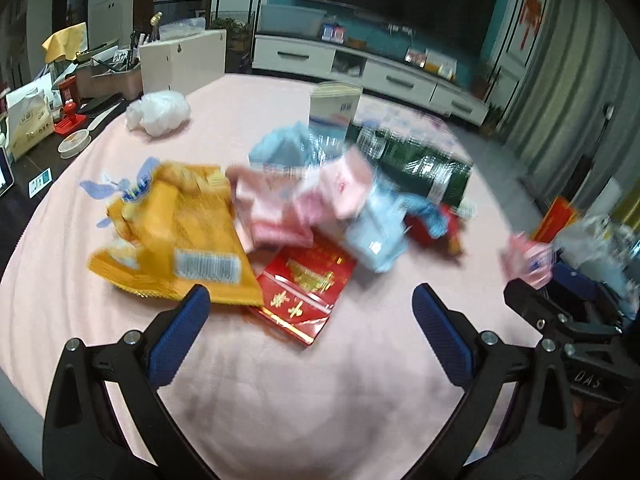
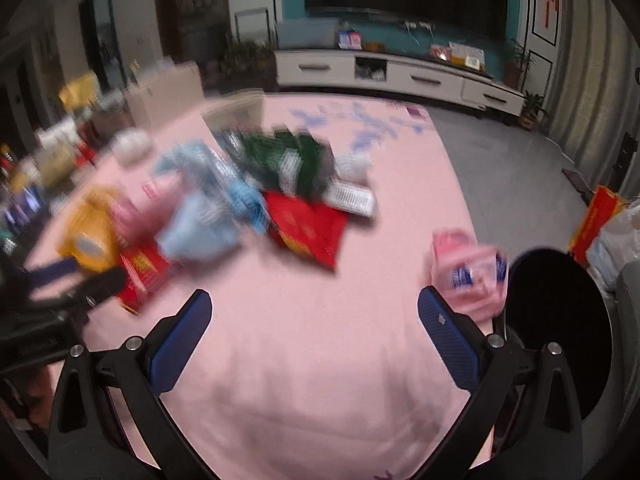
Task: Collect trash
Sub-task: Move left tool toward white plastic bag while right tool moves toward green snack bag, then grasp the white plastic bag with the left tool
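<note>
A heap of trash lies on the pink tablecloth (image 1: 280, 392): a yellow snack bag (image 1: 176, 236), a red packet (image 1: 306, 290), pink wrappers (image 1: 280, 208), light blue wrappers (image 1: 376, 236) and a green pack (image 1: 416, 160). My left gripper (image 1: 310, 328) is open and empty, just short of the red packet. My right gripper (image 2: 314, 336) is open over bare cloth. A pink packet (image 2: 468, 276) sits just past its right finger (image 2: 448, 340), at the table's edge beside a black bin (image 2: 556, 332). Both views are motion-blurred.
A white crumpled bag (image 1: 158, 112) lies at the far left of the table, a white-blue box (image 1: 334, 106) stands behind the heap. Clutter fills a side table (image 1: 48, 120) at left. A red box and bags (image 2: 600, 220) lie on the floor at right.
</note>
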Demonstrator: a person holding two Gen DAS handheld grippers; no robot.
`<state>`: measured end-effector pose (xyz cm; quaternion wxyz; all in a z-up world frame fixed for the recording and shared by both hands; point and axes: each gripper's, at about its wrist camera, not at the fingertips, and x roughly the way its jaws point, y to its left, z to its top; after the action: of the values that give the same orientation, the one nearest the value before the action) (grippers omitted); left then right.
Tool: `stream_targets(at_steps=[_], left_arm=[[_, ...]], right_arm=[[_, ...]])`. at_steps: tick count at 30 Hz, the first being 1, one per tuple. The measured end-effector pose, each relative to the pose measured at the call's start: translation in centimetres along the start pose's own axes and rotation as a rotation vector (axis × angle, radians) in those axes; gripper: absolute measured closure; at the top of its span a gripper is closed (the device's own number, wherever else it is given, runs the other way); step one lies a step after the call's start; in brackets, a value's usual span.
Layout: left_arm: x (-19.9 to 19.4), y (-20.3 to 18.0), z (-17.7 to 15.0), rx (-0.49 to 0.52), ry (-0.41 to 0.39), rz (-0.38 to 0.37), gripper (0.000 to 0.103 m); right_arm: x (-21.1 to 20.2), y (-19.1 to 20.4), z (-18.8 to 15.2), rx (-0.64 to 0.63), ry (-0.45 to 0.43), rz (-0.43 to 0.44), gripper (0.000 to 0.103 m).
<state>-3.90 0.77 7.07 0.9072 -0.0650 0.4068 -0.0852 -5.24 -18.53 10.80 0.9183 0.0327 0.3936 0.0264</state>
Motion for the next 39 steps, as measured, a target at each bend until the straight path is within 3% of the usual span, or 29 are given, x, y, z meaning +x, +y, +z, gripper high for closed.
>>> stream_targets(at_steps=[5, 9, 13, 17, 19, 20, 22, 27, 32, 39], left_arm=[[-2.5, 0.7, 2.4, -0.025, -0.025, -0.047, 0.003], [-2.8, 1.9, 4.6, -0.007, -0.047, 0.014, 0.003], [-1.5, 4.5, 7.1, -0.018, -0.051, 0.037, 0.003], [1.0, 7.7, 10.4, -0.027, -0.055, 0.105, 0.005], [3.0, 9.8, 12.6, -0.051, -0.048, 0.218, 0.007], [3.6, 10.6, 13.2, -0.068, -0.057, 0.241, 0.008], [5.3, 12.7, 15.3, -0.106, -0.068, 0.232, 0.009], [11.4, 16.5, 18.5, -0.108, 0.004, 0.268, 0.023], [16.0, 19.7, 19.5, -0.18, 0.064, 0.239, 0.039], [19.1, 21.5, 19.2, -0.23, 0.112, 0.168, 0.041]], right_arm=[[-2.6, 1.1, 3.7, 0.031, -0.087, 0.065, 0.002], [-2.7, 1.7, 5.1, 0.061, -0.124, 0.056, 0.004], [-0.7, 1.5, 4.6, 0.089, -0.088, 0.063, 0.012], [1.1, 0.2, 3.8, 0.116, -0.051, 0.028, 0.016], [2.0, -0.5, 3.4, 0.129, -0.028, 0.0, 0.016], [2.2, -0.8, 3.3, 0.131, -0.022, -0.008, 0.016], [2.9, -1.3, 3.1, 0.14, -0.011, -0.028, 0.016], [4.4, -2.6, 3.2, 0.186, 0.008, -0.052, 0.016], [5.5, -3.2, 3.3, 0.201, 0.025, -0.077, 0.016], [6.8, -3.0, 3.2, 0.198, 0.05, -0.058, 0.016]])
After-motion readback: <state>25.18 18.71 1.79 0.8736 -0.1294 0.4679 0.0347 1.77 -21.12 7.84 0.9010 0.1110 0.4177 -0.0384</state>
